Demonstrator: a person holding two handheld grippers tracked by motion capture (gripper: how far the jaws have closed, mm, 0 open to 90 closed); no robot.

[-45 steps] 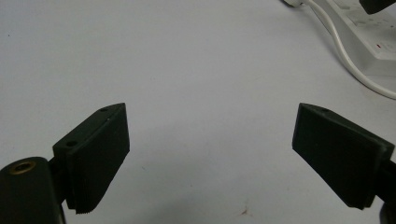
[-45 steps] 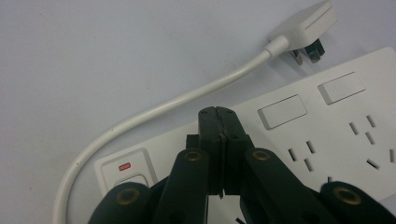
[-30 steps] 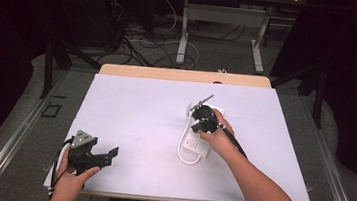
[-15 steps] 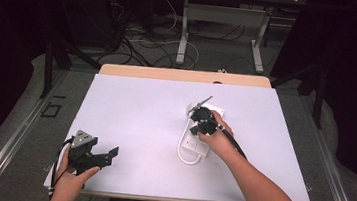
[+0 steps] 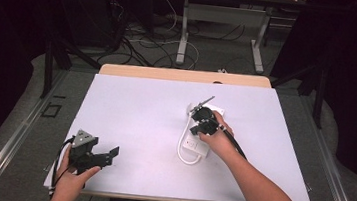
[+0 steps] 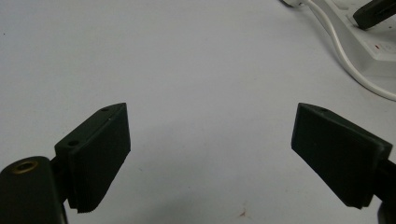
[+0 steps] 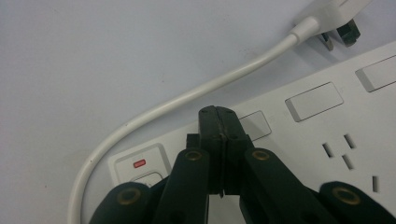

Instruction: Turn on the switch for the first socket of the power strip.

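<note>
Fingers of the right gripper [image 7: 218, 116] are pressed flat together with nothing between them, and their joined tip rests on or just above the face of the white power strip [image 7: 327, 135], beside a row of square rocker switches [image 7: 314, 101]. From that tip the nearest switch lies at about two o'clock, and the master switch with its red light [image 7: 139, 164] at about eight o'clock. Whether the tip actually touches the plastic cannot be told.

Seen from above, the power strip [image 5: 197, 145] sits right of the table's [image 5: 134, 116] middle, its long axis running from about five o'clock towards eleven, under the right gripper [image 5: 199, 120]. Its white cord [image 5: 181, 151] loops off the near end at seven o'clock and curls back to a plug [image 7: 334, 9] lying loose beside the far end.

Well apart, near the front left edge, the left gripper [image 5: 98, 155] has its flat, finely ridged black pads spread wide over bare table; the right hand is plainly nearer.

The strip is smooth hard plastic, the cord round and rubbery, and the table top matte and pale.
</note>
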